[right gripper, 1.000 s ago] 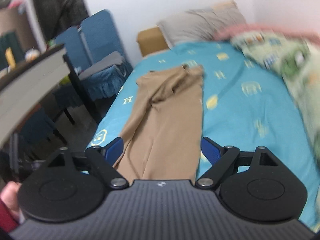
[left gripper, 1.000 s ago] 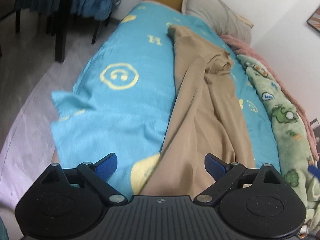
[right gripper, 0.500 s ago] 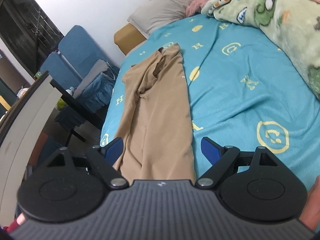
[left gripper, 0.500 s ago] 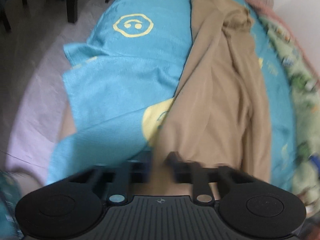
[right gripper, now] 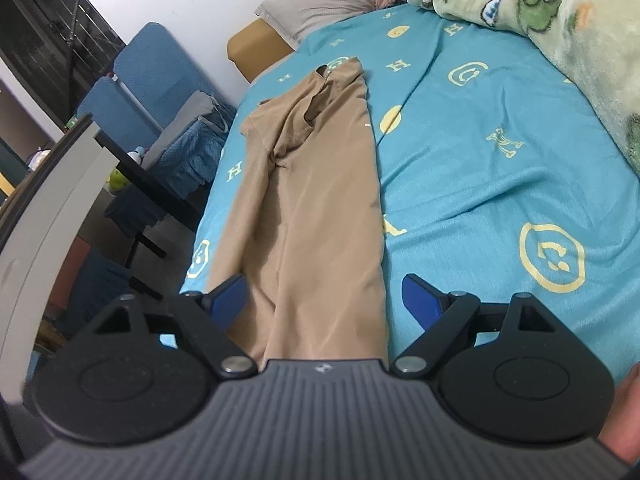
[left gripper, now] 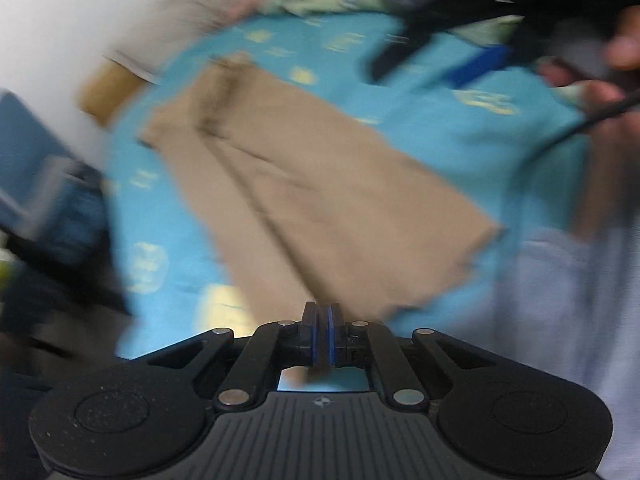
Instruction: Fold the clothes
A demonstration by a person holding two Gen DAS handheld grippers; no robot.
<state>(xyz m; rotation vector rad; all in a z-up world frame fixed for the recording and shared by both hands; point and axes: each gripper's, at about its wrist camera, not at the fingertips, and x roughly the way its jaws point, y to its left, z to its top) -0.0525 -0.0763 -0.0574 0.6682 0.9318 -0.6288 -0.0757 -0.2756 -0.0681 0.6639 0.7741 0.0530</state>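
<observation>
On the bed: one pair of trousers. Left gripper fingers pinch its hem; right gripper fingers spread.

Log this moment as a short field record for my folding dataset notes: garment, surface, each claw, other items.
garment: tan trousers, laid lengthwise, waist toward the pillow
surface: turquoise bedsheet with yellow prints
left claw: shut on the trousers' near hem; view blurred
right claw: open, straddling the trousers' near end, not gripping
other items: grey pillow, green cartoon blanket, blue chairs beside the bed
</observation>
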